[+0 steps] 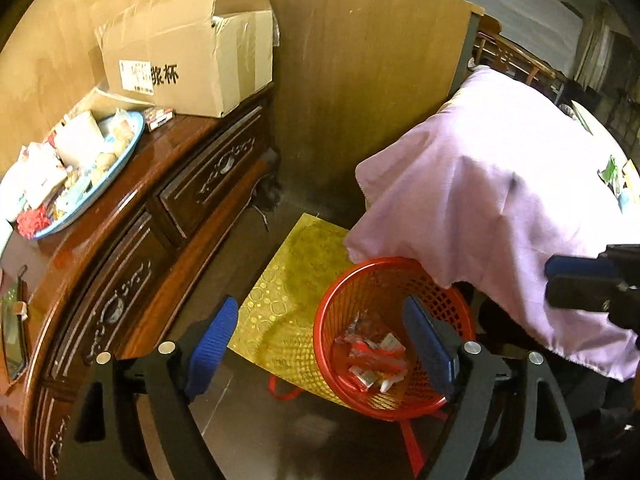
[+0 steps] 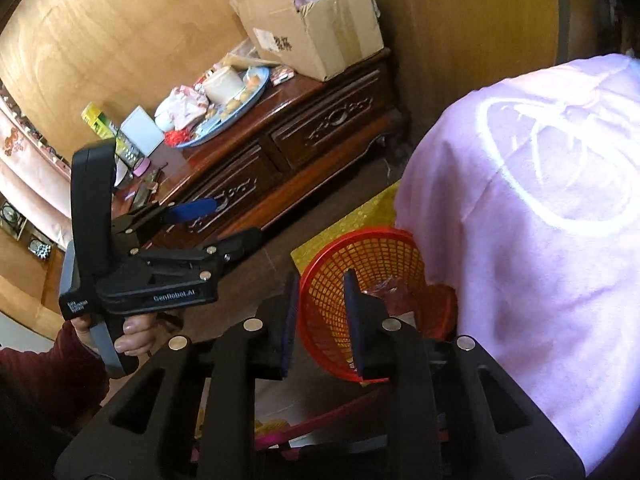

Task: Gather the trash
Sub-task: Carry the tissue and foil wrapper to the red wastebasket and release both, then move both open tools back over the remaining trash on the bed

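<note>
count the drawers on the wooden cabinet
2 drawers show: one at the far end under the cardboard box, one nearer, below the blue tray. More may lie out of view.

The far rim of the red mesh basket (image 1: 394, 332) is covered by the hanging edge of the pink cloth (image 1: 500, 208), and whatever carries that cloth is fully hidden beneath it. In the right wrist view, most of the basket's inside is blocked by the right gripper (image 2: 322, 320), so the wrappers (image 1: 376, 360) can be made out only from the left wrist view, where their print is too small to be read. The items heaped on the blue tray (image 1: 120, 160) are blurred and cannot be named. The cabinet (image 1: 132, 216) is cut off by the left picture edge. The right gripper's state cannot be judged from its cropped tip at the left wrist view's right edge.
</note>
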A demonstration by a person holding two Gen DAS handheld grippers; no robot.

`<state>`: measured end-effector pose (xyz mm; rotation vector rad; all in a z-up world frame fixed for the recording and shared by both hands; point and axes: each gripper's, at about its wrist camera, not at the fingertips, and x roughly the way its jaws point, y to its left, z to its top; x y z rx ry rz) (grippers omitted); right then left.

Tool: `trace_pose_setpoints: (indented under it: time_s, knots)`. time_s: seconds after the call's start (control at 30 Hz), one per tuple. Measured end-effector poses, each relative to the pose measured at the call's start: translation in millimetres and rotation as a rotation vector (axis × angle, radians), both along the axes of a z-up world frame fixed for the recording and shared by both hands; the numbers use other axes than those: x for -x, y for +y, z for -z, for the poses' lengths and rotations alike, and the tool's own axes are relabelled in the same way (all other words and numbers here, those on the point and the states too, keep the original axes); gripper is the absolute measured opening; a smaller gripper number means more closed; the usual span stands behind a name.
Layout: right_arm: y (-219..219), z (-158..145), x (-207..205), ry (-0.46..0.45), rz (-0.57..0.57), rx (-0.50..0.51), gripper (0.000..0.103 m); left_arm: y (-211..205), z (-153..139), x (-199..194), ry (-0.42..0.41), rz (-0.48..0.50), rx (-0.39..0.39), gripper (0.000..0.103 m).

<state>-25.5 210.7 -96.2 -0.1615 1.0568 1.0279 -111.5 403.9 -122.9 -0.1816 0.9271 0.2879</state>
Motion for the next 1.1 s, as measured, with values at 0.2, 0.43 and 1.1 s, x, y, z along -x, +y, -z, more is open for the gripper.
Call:
trace_pose_setpoints:
  time_s: [0.2,0.43,1.1]
  knots:
    - [-27.6,-25.4,3.4,-0.071,0.063,-0.049,0.03,-20.7,-21.3,-0.7,-0.041,0.032,-0.058,0.084]
    - [-85.5,-55.7,7.9,-0.152,0.167,-0.116,0.036,-69.8,-53.6,-5.3,-0.099,0.117,-0.142,0.086]
    - [-306.8,-81.0,-19.2,-0.279,0.586,-0.295,0.051,-277.7,-105.1,-55.9,-0.183,0.419,-0.325,0.091]
